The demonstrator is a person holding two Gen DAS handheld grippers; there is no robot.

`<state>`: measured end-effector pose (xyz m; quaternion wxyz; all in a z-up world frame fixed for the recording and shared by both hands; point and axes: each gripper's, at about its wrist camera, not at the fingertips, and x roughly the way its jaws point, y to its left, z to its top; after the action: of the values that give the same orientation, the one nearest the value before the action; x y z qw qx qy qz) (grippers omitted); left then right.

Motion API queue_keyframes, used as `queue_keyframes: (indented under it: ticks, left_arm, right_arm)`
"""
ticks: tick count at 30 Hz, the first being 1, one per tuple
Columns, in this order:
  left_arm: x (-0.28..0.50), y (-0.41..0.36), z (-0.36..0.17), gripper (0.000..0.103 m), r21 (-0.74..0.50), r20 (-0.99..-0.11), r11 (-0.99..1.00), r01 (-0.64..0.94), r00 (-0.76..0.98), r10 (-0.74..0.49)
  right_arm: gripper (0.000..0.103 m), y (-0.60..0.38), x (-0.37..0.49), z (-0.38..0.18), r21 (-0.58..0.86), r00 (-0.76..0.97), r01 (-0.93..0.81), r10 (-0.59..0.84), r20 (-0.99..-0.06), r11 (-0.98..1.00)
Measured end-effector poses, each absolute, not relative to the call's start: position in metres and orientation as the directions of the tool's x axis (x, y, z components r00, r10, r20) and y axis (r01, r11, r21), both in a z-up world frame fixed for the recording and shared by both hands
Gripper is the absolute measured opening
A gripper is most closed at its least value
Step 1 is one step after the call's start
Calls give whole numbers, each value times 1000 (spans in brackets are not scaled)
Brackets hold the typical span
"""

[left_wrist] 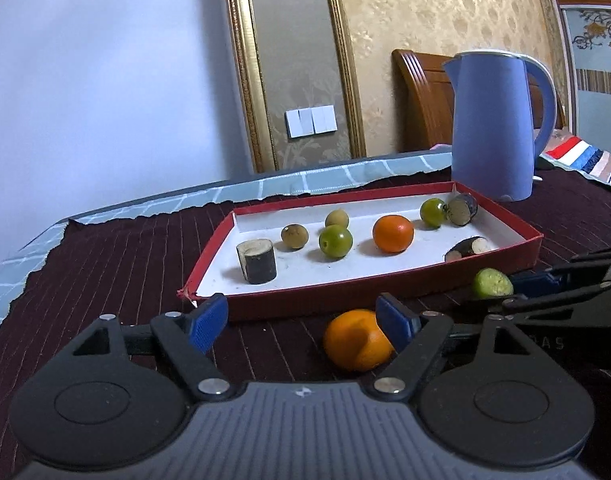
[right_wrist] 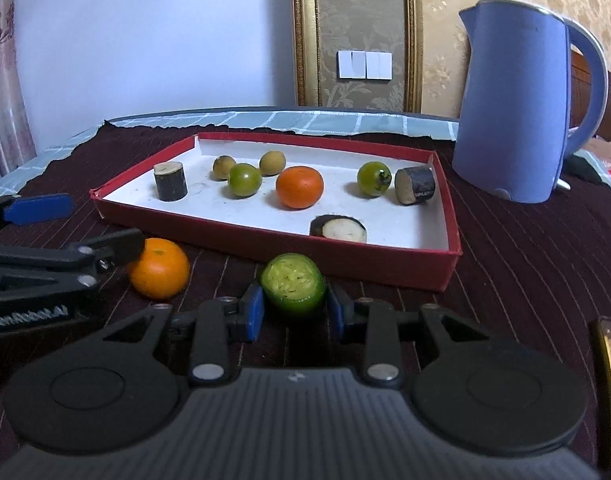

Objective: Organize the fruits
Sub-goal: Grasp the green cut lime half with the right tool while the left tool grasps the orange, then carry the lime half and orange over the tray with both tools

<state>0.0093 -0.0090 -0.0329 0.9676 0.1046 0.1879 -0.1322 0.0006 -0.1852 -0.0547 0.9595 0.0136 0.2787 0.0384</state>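
A red tray (left_wrist: 385,290) (right_wrist: 265,240) with a white floor holds several fruits and dark cane pieces, among them an orange-red tomato (left_wrist: 393,233) (right_wrist: 299,187). An orange (left_wrist: 355,340) (right_wrist: 159,268) lies on the cloth in front of the tray. My left gripper (left_wrist: 301,322) is open, its right pad against the orange's right side. A cut green fruit piece (right_wrist: 294,286) (left_wrist: 492,284) lies in front of the tray. My right gripper (right_wrist: 293,312) stands around it with both blue pads at its sides, shut on it.
A blue electric kettle (left_wrist: 499,126) (right_wrist: 517,100) stands behind the tray's right end. A dark maroon cloth (left_wrist: 105,272) (right_wrist: 525,260) covers the table, over a teal checked cloth at the far edge. A wooden chair back (left_wrist: 421,96) is behind the kettle.
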Motion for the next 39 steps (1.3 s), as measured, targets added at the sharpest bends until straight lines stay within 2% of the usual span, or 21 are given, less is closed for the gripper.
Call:
queue_keyframes:
  ticks: [5, 10, 12, 14, 15, 16, 17, 18, 23, 39]
  left_arm:
    - [17, -17, -39, 81, 123, -450, 928, 351, 853, -263]
    - [26, -29, -45, 80, 143, -478, 929, 340, 846, -236]
    - [31, -31, -46, 72, 133, -497, 929, 344, 834, -238]
    - [39, -34, -50, 58, 109, -551, 923, 368, 795, -252]
    - [41, -36, -54, 57, 100, -573, 920, 379, 778, -258]
    - [40, -37, -55, 54, 104, -570, 919, 381, 780, -259]
    - [38, -37, -55, 44, 106, -562, 918, 383, 785, -262]
    - [38, -36, -54, 41, 105, -557, 920, 377, 789, -259]
    - [40, -30, -54, 41, 51, -564, 929, 368, 778, -277]
    - [37, -19, -26, 41, 88, -516, 955, 284, 833, -200]
  right_arm:
    - [31, -186, 2, -60, 59, 839, -69, 89, -537, 996]
    - [32, -189, 2, -61, 83, 837, -71, 105, -536, 994]
    - [32, -191, 2, -61, 90, 836, -60, 99, -539, 994]
    - [32, -193, 1, -61, 105, 837, -70, 116, -535, 992]
    - [32, -192, 1, -61, 105, 837, -69, 115, -535, 992]
    - [32, -192, 1, -61, 102, 837, -65, 110, -535, 993]
    - [32, -192, 1, -61, 101, 838, -62, 107, -535, 993]
    - [32, -192, 1, -61, 101, 838, -61, 106, -535, 993]
    - [32, -190, 1, -61, 89, 838, -58, 97, -537, 994]
    - [32, -181, -7, -55, 61, 851, -51, 75, -520, 997]
